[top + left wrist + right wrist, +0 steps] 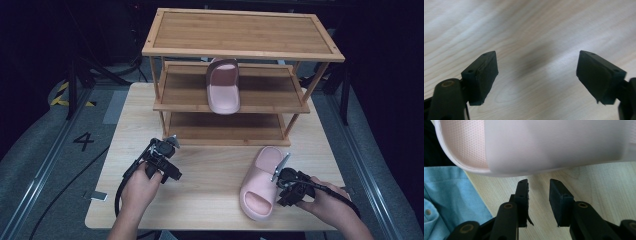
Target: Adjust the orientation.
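High view: a person at the desk (210, 170) works two handheld grippers around a pair of pink slippers, one already shelved, one not yet. The loose slipper (260, 182) lies sole-down near the desk's front right corner, toe opening toward the front edge, heel toward the rack (240, 55), so it looks set up for a side-on grab and a lift to the shelf. The right gripper (284, 181) sits just beside the slipper's right flank; in the right gripper view its jaws stand partly closed with only a narrow gap between the pads, aimed at the slipper's strap (554, 147), and nothing is caught between them, so no grip yet. The left gripper (167, 155) hovers over bare wood toward the desk's left side, jaws spread wide and empty in the left gripper view, probably parked clear of the work.

The second slipper (223, 86) rests on the rack's middle shelf, leaning with its heel up against the back rail and its toe at the front lip. Room remains on either side of it. The rack fills the desk's rear half; its top shelf overhangs the middle one, and the slanted right posts flank the opening, so any approach would likely need to come in low from the front. A blue sleeve (446, 202) shows at the front edge.
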### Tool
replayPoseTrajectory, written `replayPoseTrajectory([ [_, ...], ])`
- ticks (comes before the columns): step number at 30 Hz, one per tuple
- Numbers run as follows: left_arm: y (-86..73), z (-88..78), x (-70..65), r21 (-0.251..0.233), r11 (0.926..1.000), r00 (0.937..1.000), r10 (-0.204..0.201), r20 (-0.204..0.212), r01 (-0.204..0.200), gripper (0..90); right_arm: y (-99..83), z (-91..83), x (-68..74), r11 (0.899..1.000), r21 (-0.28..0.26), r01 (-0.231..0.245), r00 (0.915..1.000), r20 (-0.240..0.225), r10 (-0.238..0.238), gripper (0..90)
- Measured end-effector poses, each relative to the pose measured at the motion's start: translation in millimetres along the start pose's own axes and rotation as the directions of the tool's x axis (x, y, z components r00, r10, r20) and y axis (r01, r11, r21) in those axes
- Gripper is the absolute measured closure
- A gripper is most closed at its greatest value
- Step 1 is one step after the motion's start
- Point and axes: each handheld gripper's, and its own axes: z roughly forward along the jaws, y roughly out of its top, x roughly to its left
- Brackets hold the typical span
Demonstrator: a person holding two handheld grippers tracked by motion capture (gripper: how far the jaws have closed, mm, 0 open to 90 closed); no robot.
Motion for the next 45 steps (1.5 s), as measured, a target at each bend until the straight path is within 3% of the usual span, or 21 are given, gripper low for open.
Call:
replayPoseTrajectory([
  [3, -1.1, 1.4, 0.9, 0.002, 1.0, 1.0, -0.008, 0.002, 0.008, 18.2, 1.5, 1.2, 0.6, 1.0, -0.002, 0.019, 0.9998, 0.003, -0.019, 71.9],
  [5, -4.0, 1.5, 3.4, -0.006, 0.9994, 0.9994, -0.035, -0.001, 0.035, 18.1, 5.0, 1.0, 2.0, 0.999, -0.006, 0.037, 0.9993, 0.004, -0.037, 73.0],
  [7, -8.6, 0.7, 5.4, -0.016, 0.9983, 0.9978, -0.056, 0.034, 0.057, 18.0, 8.5, 1.1, 3.9, 0.999, -0.001, 0.04, 0.9992, 0.001, -0.04, 72.9],
  [11, -14.6, -0.3, 8.3, -0.036, 0.9965, 0.9971, -0.075, 0.014, 0.075, 17.8, 18.9, 3.4, 5.8, 0.998, -0.012, 0.055, 0.9985, -0.005, -0.055, 73.5],
  [15, -20.8, -0.9, 9.7, -0.035, 0.9973, 0.9978, -0.065, -0.012, 0.065, 17.8, 29.0, 5.1, 7.7, 0.997, -0.02, 0.071, 0.9975, 0.002, -0.071, 75.2],
  [16, -22.0, -1.9, 10.2, -0.032, 0.9978, 0.9977, -0.059, -0.034, 0.058, 17.7, 31.2, 4.8, 8.5, 0.997, -0.027, 0.069, 0.9976, 0.0, -0.069, 75.0],
  [23, -29.9, -2.9, 12.1, -0.032, 0.9971, 0.9968, -0.07, -0.038, 0.069, 17.8, 49.4, 7.7, 11.4, 0.995, -0.062, 0.074, 0.9971, 0.02, -0.073, 76.7],
  [24, -30.5, -2.2, 12.3, -0.04, 0.9968, 0.9959, -0.072, -0.055, 0.07, 17.7, 52.5, 7.6, 13.0, 0.995, -0.07, 0.07, 0.9971, 0.036, -0.068, 75.6],
  [26, -30.6, -2.7, 13.6, -0.023, 0.9984, 0.9972, -0.053, -0.052, 0.052, 17.6, 57.4, 7.4, 13.8, 0.993, -0.103, 0.058, 0.9969, 0.059, -0.052, 75.8],
  [27, -31.0, -0.8, 11.6, -0.028, 0.997, 0.9965, -0.073, -0.04, 0.072, 17.7, 59.6, 8.3, 13.5, 0.992, -0.11, 0.057, 0.9968, 0.062, -0.051, 76.1],
  [32, -29.7, 0.1, 10.5, -0.015, 0.9979, 0.9975, -0.064, -0.029, 0.064, 17.8, 63.3, 9.1, 12.0, 0.991, -0.125, 0.046, 0.9976, 0.056, -0.04, 73.9],
  [39, -28.5, -1.5, 11.2, -0.017, 0.9984, 0.9981, -0.054, -0.031, 0.053, 17.7, 48.2, -11.9, 11.1, 0.989, -0.147, 0.021, 0.9998, 0.001, -0.021, 77.0],
  [41, -27.8, -1.9, 11.0, -0.021, 0.9984, 0.9983, -0.053, -0.024, 0.053, 17.8, 42.4, -24.3, 6.4, 0.985, -0.166, 0.038, 0.9989, -0.022, -0.042, 81.4],
  [45, -28.0, -4.0, 8.7, -0.026, 0.9987, 0.9986, -0.045, -0.028, 0.044, 17.7, 36.3, -43.0, -7.6, 0.97, -0.242, 0.002, 1.0, -0.001, -0.003, 88.2],
])
